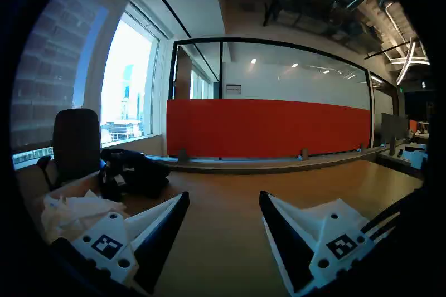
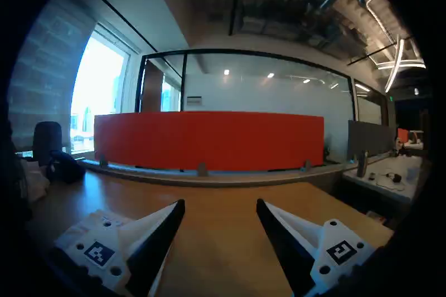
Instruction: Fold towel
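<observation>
Towel point(image 1: 69, 216) crumpled beside black bag point(image 1: 134, 173), left hand-held gripper point(image 1: 223, 196) empty

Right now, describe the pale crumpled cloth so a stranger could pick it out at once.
Follow the long orange divider behind the wooden desk toward the bright window. At that end stand a dark chair back and a black bundle, and the pale crumpled cloth lies just in front of them. It is the one light, rumpled thing among dark neighbours.

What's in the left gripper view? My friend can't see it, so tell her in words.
The left gripper hangs open over a wooden table. A crumpled white cloth and black bag lie left, an orange divider behind.
</observation>
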`<state>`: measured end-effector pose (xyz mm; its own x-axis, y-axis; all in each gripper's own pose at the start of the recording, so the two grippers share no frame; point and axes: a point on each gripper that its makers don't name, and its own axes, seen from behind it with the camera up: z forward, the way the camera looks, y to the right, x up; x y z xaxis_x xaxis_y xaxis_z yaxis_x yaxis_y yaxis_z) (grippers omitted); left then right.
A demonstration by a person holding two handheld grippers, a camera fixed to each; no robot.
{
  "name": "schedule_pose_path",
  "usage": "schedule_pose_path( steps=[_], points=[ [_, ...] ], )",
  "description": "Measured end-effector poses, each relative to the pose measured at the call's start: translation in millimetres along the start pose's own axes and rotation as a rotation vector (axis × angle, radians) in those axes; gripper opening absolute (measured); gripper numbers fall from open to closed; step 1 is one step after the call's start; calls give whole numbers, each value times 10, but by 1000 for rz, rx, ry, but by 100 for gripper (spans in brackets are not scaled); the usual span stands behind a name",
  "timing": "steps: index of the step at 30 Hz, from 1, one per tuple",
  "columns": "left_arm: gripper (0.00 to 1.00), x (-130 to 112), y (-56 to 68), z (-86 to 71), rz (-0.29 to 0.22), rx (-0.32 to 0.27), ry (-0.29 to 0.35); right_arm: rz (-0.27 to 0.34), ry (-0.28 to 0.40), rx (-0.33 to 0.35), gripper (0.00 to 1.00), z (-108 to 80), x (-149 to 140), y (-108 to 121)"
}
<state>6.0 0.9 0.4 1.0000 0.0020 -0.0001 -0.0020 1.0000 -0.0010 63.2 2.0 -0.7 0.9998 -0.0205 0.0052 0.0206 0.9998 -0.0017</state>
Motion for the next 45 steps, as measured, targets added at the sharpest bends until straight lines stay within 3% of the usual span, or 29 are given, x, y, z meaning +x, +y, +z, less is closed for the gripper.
schedule_pose_path(
  steps=[11,20,29,38,45],
  points=[
    [93,719,191,-44,20,-35,-22,-17,-1,16,99,-80,817,-67],
    [93,1045,319,-73,19,-69,-47,-23,-2,24,99,-143,1250,-91],
    [93,1100,481,-115,58,-154,-93,-80,-47,98,99,-188,1336,-267],
    [93,1022,718,-192,107,-300,-161,-128,-133,280,100,-260,1298,-715],
    [93,870,863,-231,111,-386,-218,-149,-200,357,100,-270,1157,-876]
  ],
)
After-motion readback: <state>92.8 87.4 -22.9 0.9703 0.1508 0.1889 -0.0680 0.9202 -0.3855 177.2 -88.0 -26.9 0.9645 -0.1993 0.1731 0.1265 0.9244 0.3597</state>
